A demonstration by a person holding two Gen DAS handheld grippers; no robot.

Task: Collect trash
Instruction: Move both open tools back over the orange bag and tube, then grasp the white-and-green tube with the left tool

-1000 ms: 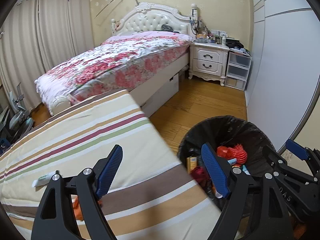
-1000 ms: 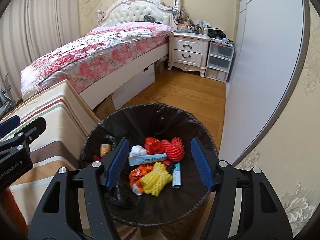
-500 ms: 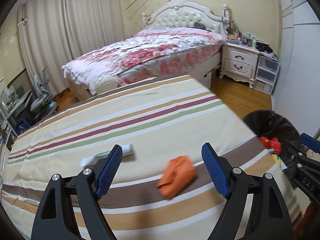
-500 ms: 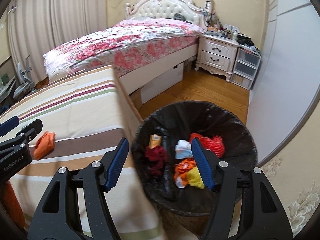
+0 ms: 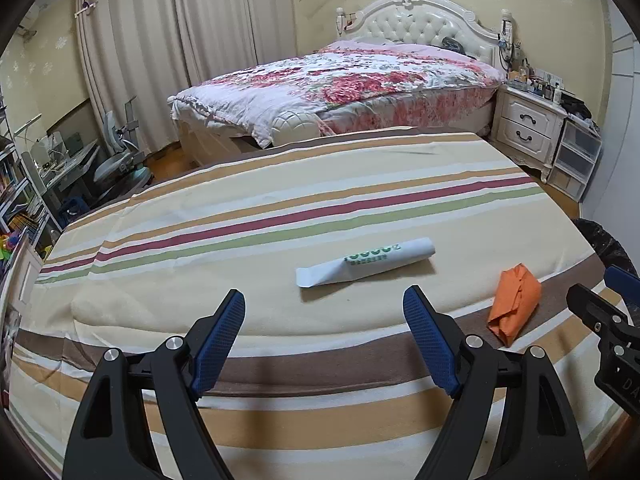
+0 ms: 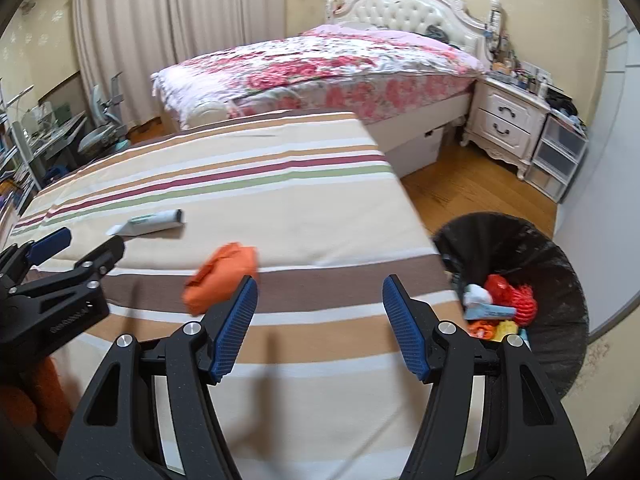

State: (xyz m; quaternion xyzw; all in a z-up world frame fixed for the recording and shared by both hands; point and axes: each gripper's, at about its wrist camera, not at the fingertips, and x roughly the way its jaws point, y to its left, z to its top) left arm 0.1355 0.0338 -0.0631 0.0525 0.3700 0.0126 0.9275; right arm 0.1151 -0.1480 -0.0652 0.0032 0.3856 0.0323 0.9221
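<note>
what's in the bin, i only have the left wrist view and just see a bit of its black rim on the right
Observer: The right wrist view shows the trash bin on the floor beside the striped surface, already holding red, yellow and orange scraps.
Operator: is the right gripper holding anything
Observer: No. The right gripper is open and empty over the striped surface.
Operator: where's it sit relative to the orange thing
Observer: The orange wad lies just ahead of its left finger, not between the fingers.
Operator: and the tube
Observer: The white tube lies farther back, beyond the wad, near the left gripper.
</note>
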